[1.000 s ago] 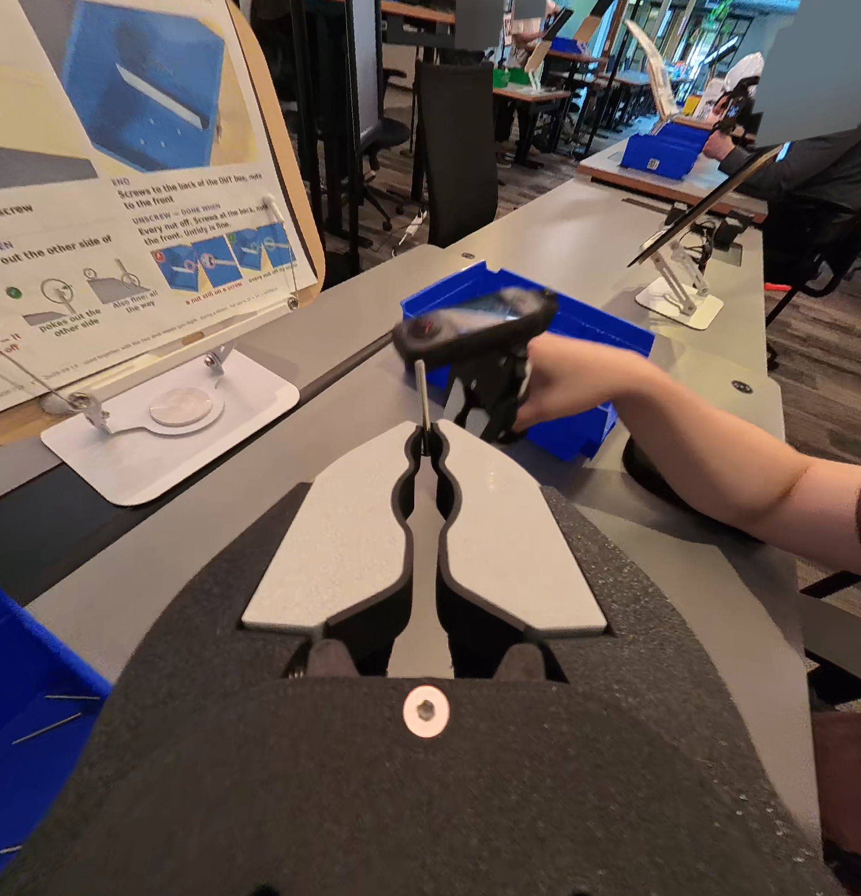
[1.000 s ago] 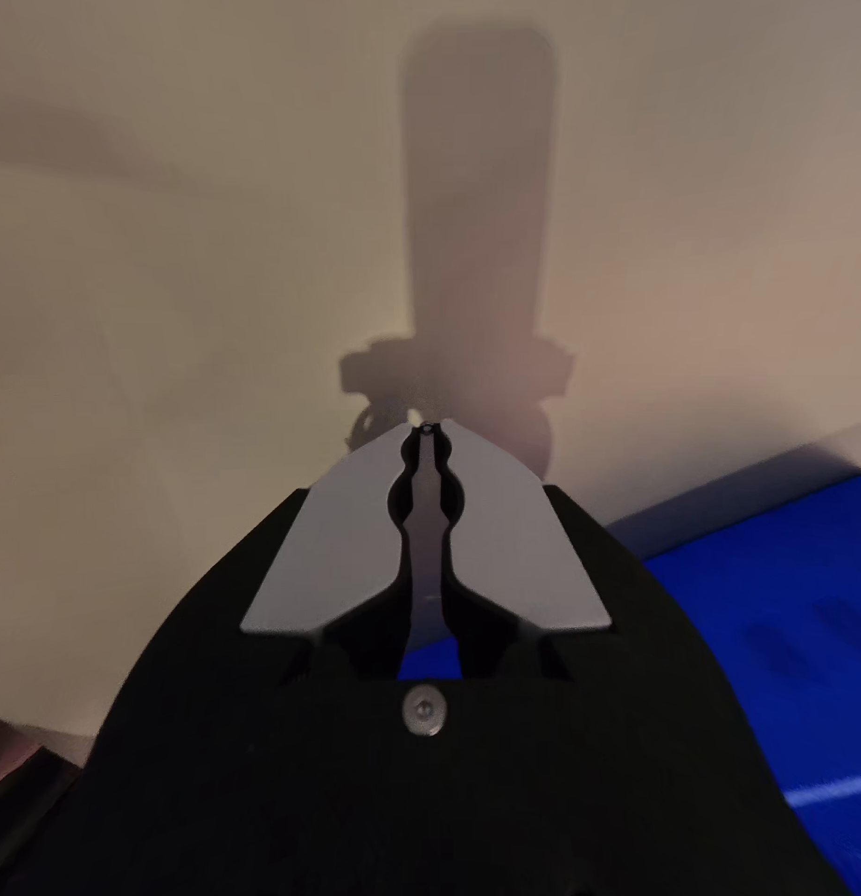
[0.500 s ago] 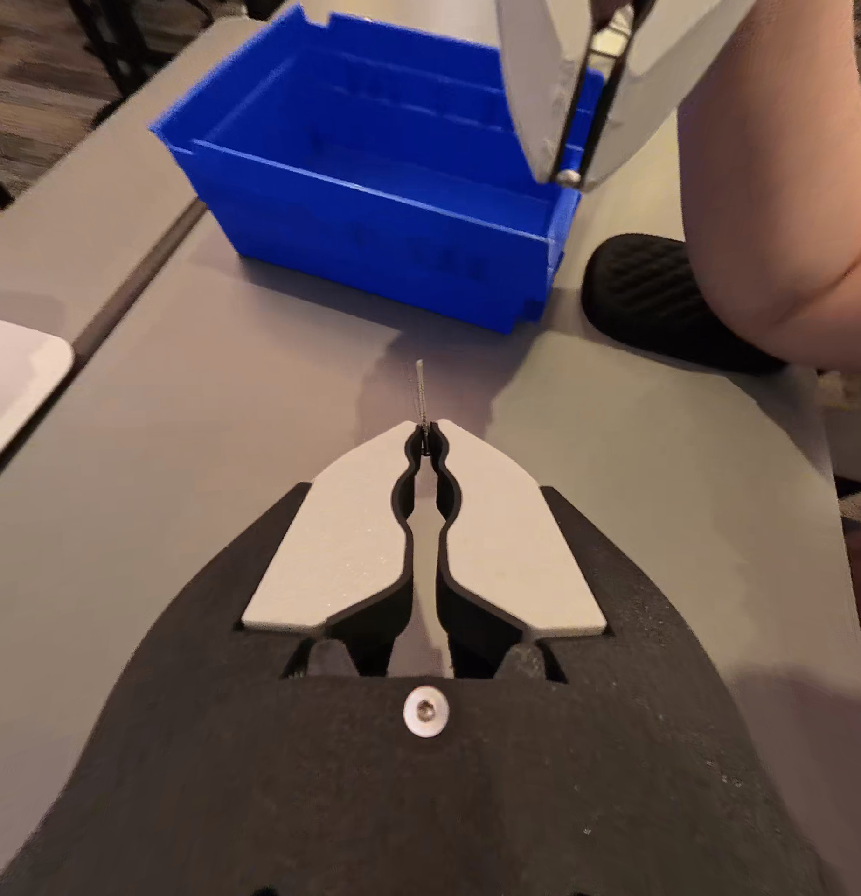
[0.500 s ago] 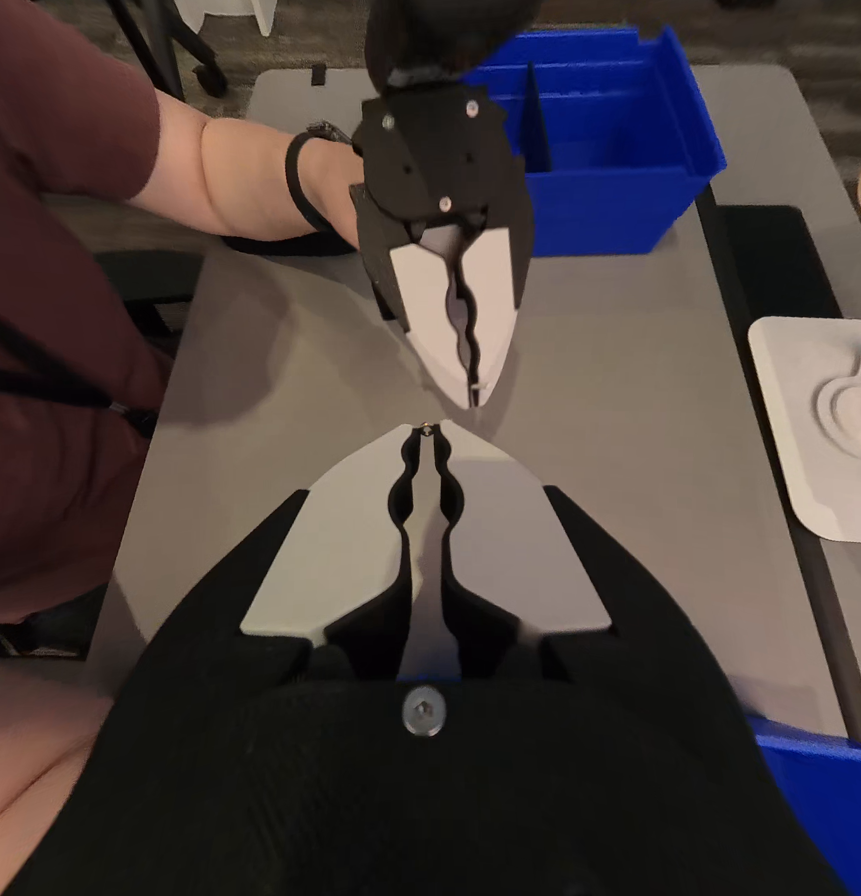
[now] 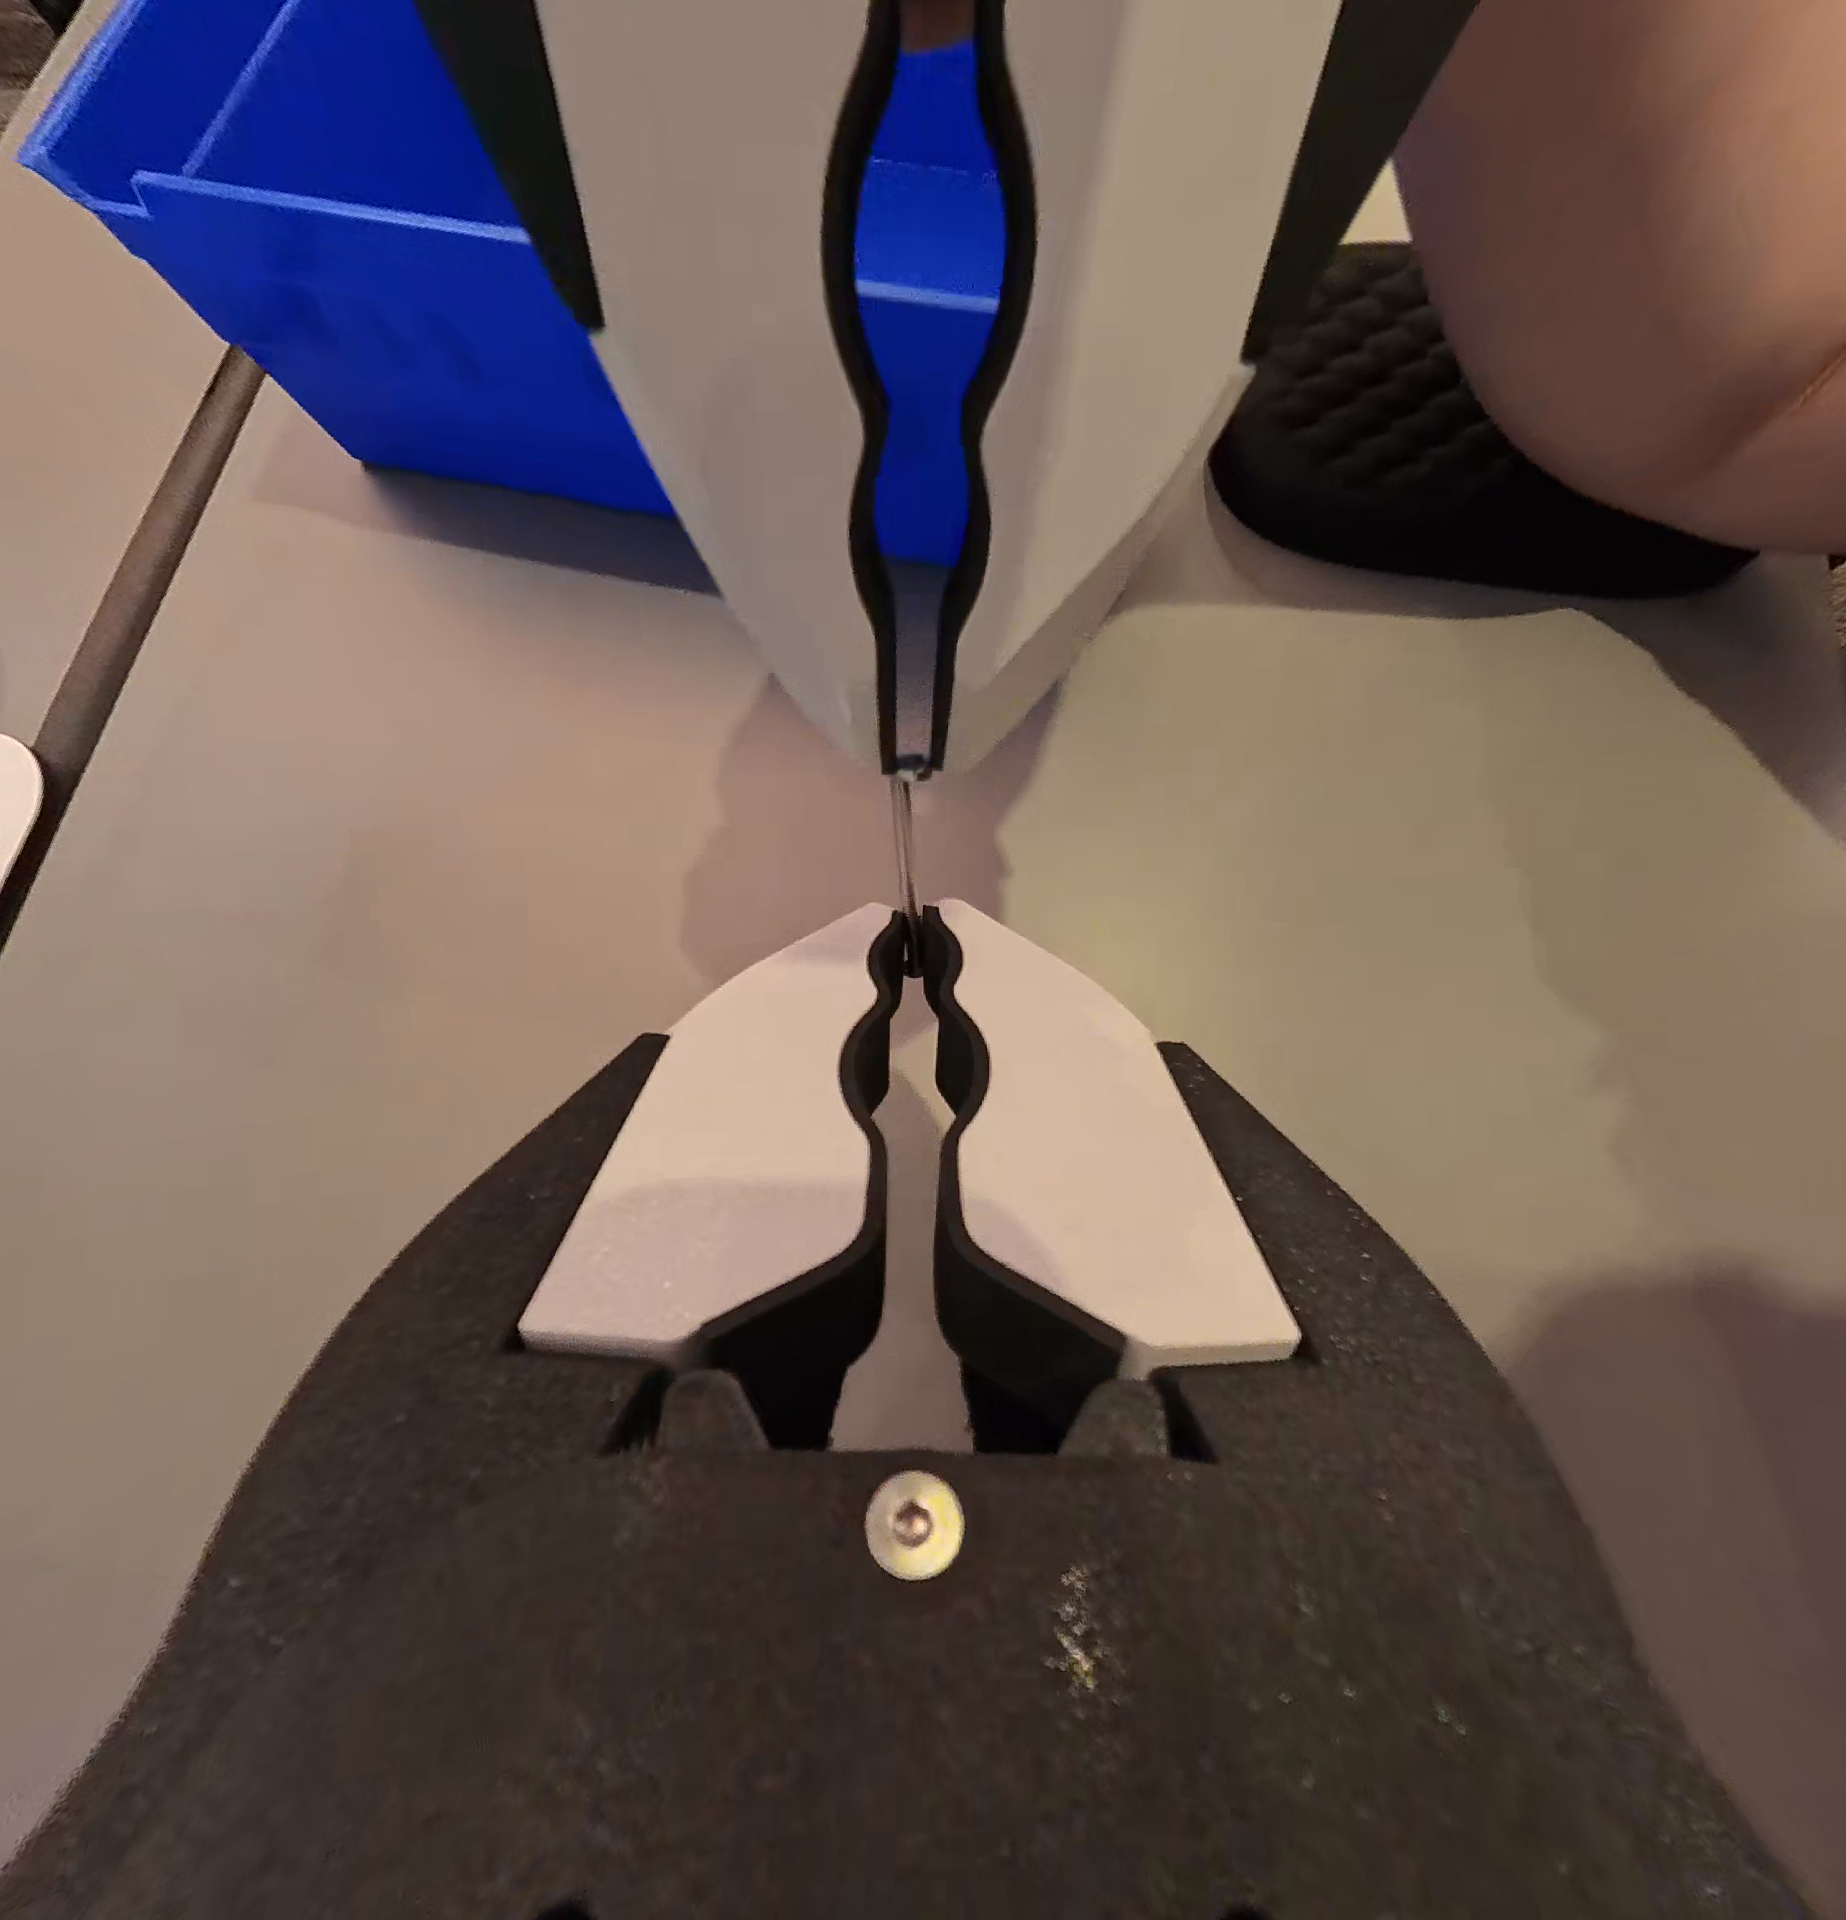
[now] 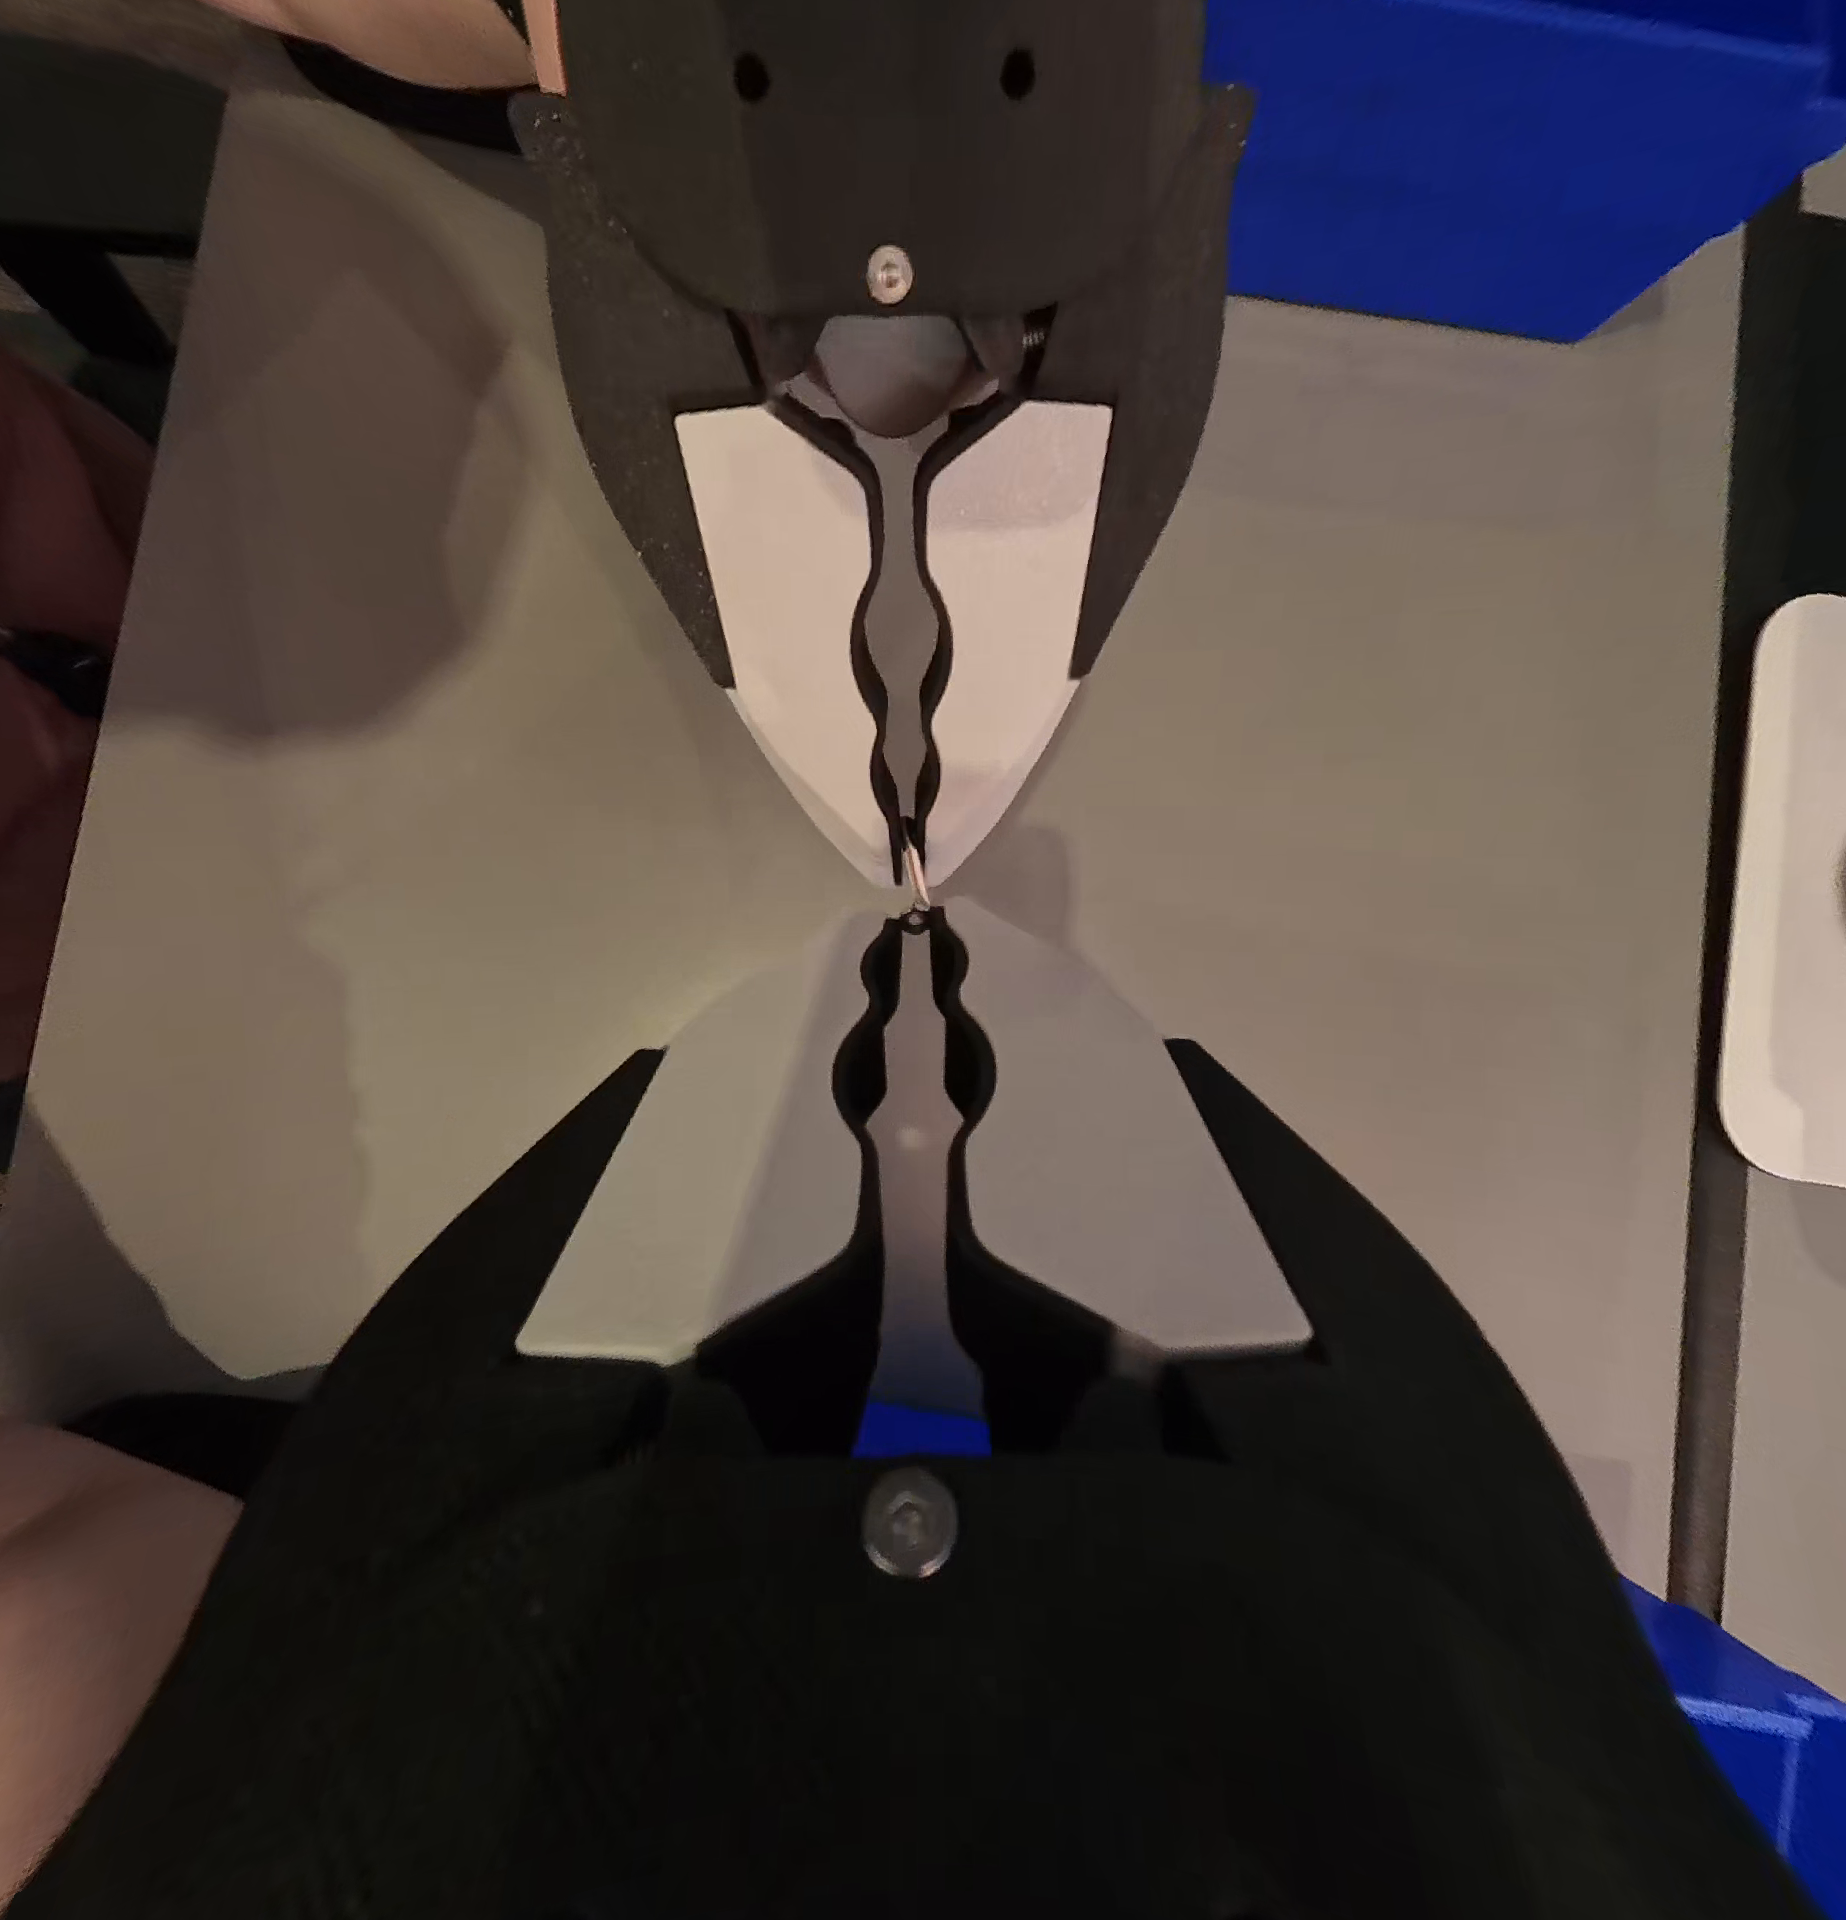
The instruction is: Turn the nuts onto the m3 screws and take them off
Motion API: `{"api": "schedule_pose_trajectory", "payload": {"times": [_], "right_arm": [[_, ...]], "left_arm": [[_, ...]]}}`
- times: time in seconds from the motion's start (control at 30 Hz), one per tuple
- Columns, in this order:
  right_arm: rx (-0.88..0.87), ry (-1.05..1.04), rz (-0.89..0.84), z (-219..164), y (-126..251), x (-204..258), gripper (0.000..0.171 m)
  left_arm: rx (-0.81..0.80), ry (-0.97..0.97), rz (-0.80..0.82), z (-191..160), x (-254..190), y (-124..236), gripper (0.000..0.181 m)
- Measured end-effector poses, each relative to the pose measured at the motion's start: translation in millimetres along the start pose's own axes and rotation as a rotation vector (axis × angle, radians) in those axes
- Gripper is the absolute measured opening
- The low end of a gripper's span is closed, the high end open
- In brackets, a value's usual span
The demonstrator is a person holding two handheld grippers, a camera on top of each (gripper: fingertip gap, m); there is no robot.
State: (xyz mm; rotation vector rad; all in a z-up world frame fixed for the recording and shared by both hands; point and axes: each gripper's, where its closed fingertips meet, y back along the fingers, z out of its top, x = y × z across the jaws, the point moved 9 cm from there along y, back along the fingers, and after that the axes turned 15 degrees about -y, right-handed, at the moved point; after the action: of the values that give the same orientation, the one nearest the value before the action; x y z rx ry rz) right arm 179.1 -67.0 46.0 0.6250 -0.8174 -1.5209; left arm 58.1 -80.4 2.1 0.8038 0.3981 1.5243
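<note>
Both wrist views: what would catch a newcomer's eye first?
The two grippers meeting tip to tip over the grey table: the left gripper pinches a thin silver screw whose free end reaches the small nut in the right gripper. Behind sits a bright blue plastic bin.

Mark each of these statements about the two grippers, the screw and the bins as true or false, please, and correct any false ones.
1. The left gripper pinches a thin screw at its tip. True.
2. The right gripper is wide open. False: it is shut on a small nut.
3. The two grippers face each other tip to tip above the grey table. True.
4. The screw lies flat on the table. False: it is held in the air, pointing at the nut.
5. A blue bin stands behind the right gripper in the left wrist view. True.
</note>
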Motion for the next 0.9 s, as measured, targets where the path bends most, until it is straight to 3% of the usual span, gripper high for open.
{"api": "schedule_pose_trajectory", "payload": {"times": [0.5, 0.9], "right_arm": [[0.007, 0.049, 0.054, -2.3, -0.5, 8.5, 0.006], [-0.034, -0.43, 0.059, 6.6, 2.1, -10.7, 0.006]], "left_arm": [[-0.008, -0.078, -0.046, 3.7, -8.0, 3.0, 0.003], [0.056, -0.053, 0.14, 5.3, 0.1, 10.7, 0.003]]}}
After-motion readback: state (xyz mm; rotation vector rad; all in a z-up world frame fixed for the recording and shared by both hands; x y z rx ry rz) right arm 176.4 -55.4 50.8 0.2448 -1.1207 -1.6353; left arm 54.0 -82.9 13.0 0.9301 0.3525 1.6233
